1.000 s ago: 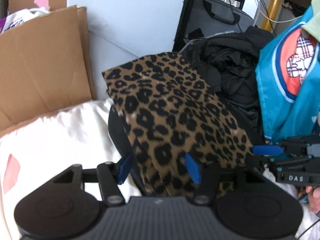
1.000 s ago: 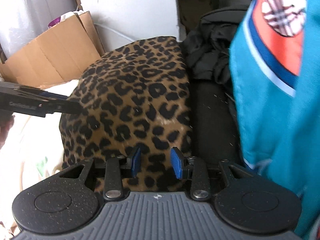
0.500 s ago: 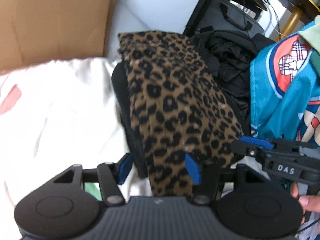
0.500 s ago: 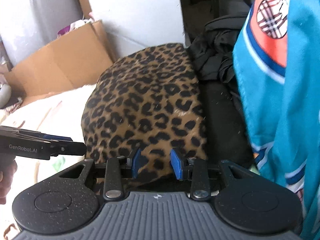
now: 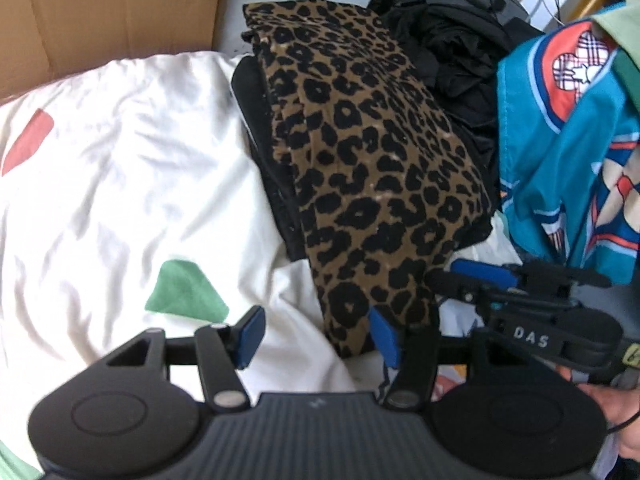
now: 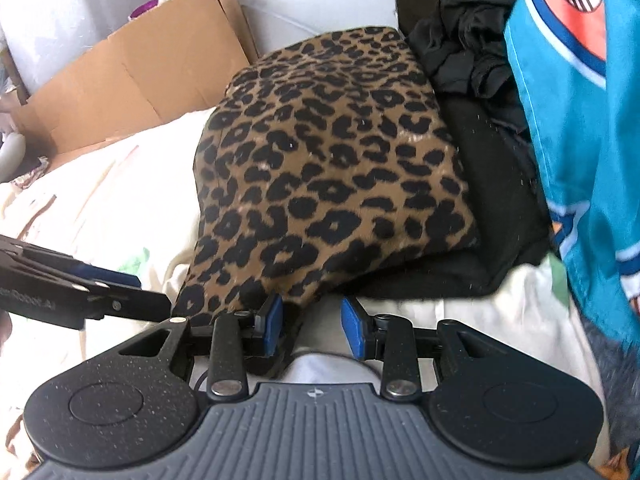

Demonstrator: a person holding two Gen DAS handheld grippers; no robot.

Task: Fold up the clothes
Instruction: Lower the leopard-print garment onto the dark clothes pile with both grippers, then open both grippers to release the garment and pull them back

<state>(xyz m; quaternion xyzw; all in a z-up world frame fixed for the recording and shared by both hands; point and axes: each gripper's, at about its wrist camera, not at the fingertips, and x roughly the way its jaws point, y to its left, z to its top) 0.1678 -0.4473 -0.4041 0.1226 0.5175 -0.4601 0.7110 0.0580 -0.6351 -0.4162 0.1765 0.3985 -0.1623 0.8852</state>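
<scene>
Lying folded into a neat oblong, the leopard-print garment (image 5: 372, 168) sits atop a flat black garment (image 6: 496, 216) on the bed (image 5: 112, 184), toward its far edge near the cardboard (image 5: 120, 4); one near corner droops off the black layer onto the white sheet; left claw (image 5: 316, 334) spread, its right pad against that drooping corner, nothing pinched; right claw (image 6: 312, 324) also spread, left pad touching the print's near hem, holding nothing; teal printed garment (image 6: 580, 128) hangs at the right, loose black clothes (image 5: 452, 52) heaped behind; scene fits either a fold just laid down or one about to be squared up; judgement: whichever it is, the near corner is the weak spot; any further handling should keep both claws low and level so the layers do not slide apart.
</scene>
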